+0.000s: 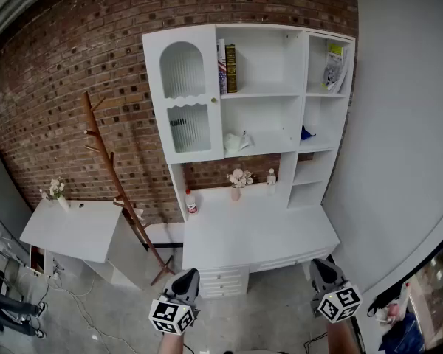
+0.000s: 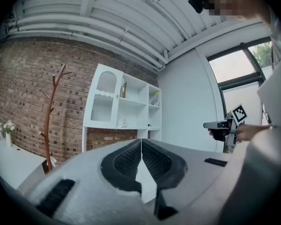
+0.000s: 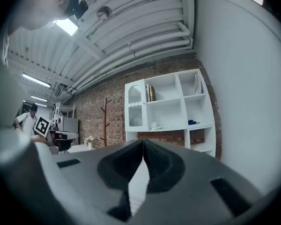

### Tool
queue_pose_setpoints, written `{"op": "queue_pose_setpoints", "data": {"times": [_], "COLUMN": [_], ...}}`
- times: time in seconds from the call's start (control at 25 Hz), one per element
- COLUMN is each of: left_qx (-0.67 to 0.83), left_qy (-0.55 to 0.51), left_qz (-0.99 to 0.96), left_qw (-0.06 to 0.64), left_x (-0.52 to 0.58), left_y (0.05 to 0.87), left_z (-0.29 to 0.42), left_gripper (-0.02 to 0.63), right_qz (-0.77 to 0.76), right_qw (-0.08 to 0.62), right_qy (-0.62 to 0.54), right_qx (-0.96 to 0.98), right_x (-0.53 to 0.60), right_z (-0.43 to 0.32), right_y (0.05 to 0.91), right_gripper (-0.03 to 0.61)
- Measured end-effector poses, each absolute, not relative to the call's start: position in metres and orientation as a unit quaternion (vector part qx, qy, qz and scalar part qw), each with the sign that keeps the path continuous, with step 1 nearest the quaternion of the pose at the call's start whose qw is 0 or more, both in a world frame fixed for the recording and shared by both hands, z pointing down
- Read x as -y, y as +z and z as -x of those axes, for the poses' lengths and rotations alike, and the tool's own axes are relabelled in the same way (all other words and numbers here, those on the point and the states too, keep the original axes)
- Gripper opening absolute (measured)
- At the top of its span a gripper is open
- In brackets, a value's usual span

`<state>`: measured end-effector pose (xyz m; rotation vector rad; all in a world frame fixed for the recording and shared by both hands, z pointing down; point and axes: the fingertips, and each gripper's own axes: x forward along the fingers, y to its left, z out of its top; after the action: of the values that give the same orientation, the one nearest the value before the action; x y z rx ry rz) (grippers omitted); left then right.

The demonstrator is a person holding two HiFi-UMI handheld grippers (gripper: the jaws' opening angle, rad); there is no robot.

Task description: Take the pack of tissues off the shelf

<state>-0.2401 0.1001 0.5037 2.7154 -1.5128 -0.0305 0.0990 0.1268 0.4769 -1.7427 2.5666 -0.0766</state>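
Observation:
The pack of tissues [image 1: 236, 141] is a white crumpled bundle on the middle open shelf of the white shelf unit [image 1: 260, 93], to the right of the arched glass door. It shows small and far off in the left gripper view [image 2: 123, 123] and the right gripper view [image 3: 155, 125]. Both grippers hang low over the floor in front of the desk, well short of the shelf. My left gripper [image 1: 186, 278] [image 2: 141, 142] is shut with nothing in it. My right gripper [image 1: 321, 268] [image 3: 143, 142] is shut and empty too.
A white desk [image 1: 258, 234] with drawers stands under the shelves and carries a flower vase [image 1: 238, 179] and two small bottles. Books [image 1: 227, 68] stand on the top shelf. A wooden coat rack [image 1: 114, 183] and a white side table [image 1: 74, 231] stand left. A grey wall closes the right.

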Motion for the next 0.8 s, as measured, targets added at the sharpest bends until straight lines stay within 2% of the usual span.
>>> {"op": "queue_pose_setpoints", "data": {"times": [0.8], "left_qx": [0.490], "left_qy": [-0.007], "left_qz": [-0.871], "left_qw": [0.020], "left_x": [-0.1059], "left_y": [0.5081], "left_z": [0.2352], "left_gripper": [0.026], "right_qz": [0.558], "right_qw": [0.022], "right_qy": [-0.024], "right_qx": [-0.829], "right_x": [-0.1294], "right_z": [-0.1028], "right_y": [0.4758], "right_gripper": [0.031]}}
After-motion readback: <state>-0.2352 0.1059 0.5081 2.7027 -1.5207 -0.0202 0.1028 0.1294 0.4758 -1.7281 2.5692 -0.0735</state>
